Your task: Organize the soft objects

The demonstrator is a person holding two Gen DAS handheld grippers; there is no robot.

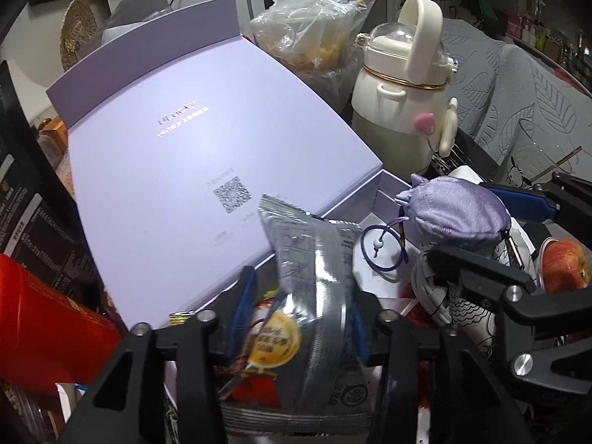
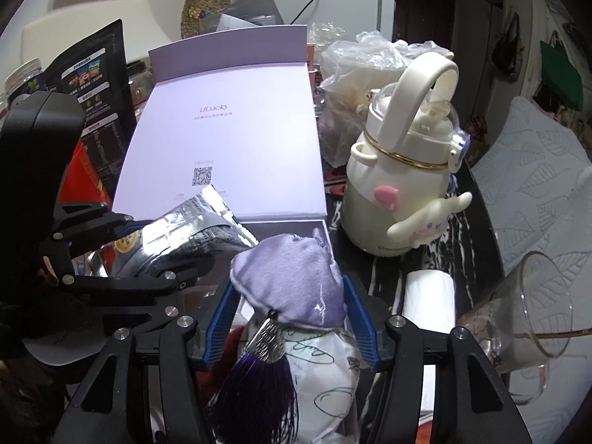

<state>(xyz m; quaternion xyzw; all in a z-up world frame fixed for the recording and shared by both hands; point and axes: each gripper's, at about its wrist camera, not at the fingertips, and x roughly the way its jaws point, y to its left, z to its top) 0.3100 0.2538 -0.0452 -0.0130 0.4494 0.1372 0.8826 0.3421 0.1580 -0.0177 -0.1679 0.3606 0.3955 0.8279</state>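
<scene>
Looks like roughly halfway: the left tool [image 1: 296, 314] is pinching a silvery snack packet [image 1: 314, 259] and the right tool [image 2: 290, 318] is clamping a lilac satin pouch [image 2: 292, 281], both hovering just ahead over the open lilac box [image 2: 222, 140], nothing dropped in yet.

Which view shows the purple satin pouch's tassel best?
The right wrist view. There the purple satin pouch sits between the right gripper's fingers, and its dark purple tassel hangs in full below. The left wrist view shows the pouch from the side with only its cord loop; the tassel is hidden.
</scene>
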